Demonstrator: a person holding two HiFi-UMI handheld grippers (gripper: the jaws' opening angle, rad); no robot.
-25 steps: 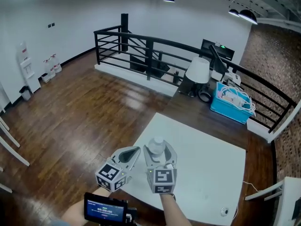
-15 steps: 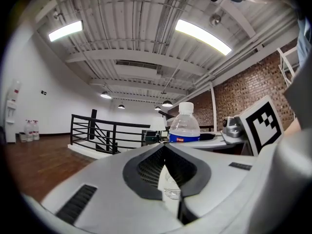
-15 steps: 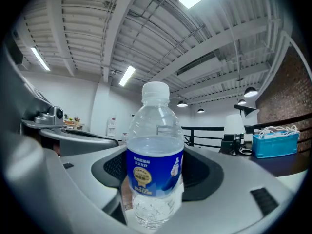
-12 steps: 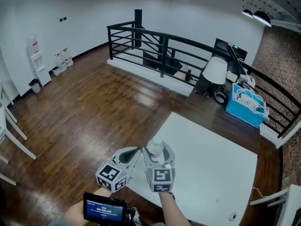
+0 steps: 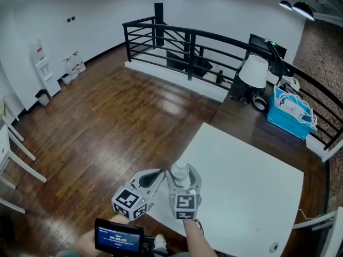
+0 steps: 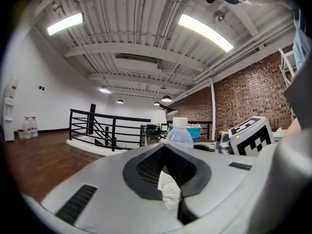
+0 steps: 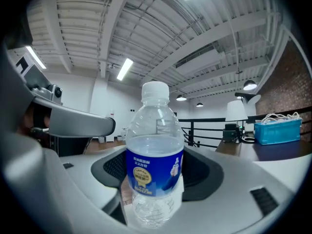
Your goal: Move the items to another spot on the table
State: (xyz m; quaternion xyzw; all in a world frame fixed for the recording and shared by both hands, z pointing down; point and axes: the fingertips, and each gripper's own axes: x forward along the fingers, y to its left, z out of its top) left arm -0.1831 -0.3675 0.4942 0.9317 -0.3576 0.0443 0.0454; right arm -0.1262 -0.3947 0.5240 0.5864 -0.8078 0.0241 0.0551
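Observation:
A clear water bottle (image 5: 179,171) with a white cap and a blue label (image 7: 155,168) stands upright between the jaws of my right gripper (image 5: 183,180), which is shut on it. The bottle hangs over the near left corner of the white table (image 5: 252,181). My left gripper (image 5: 154,175) sits just to the left of it, over the table's edge, with its jaws together and nothing between them. In the left gripper view the bottle (image 6: 179,133) shows past the closed jaw tips, and the right gripper's marker cube (image 6: 251,136) is beside it.
Wooden floor lies left of the table. Behind it run a black railing (image 5: 214,42) and a dark desk with a white lamp (image 5: 253,71) and a blue basket (image 5: 292,114). A small round fitting (image 5: 274,246) sits near the table's near right corner. A handheld screen (image 5: 119,239) is below the grippers.
The head view has swung, so the table and railing sit further right and lower. Both grippers stay side by side at the table's corner, the right one still holding the bottle.

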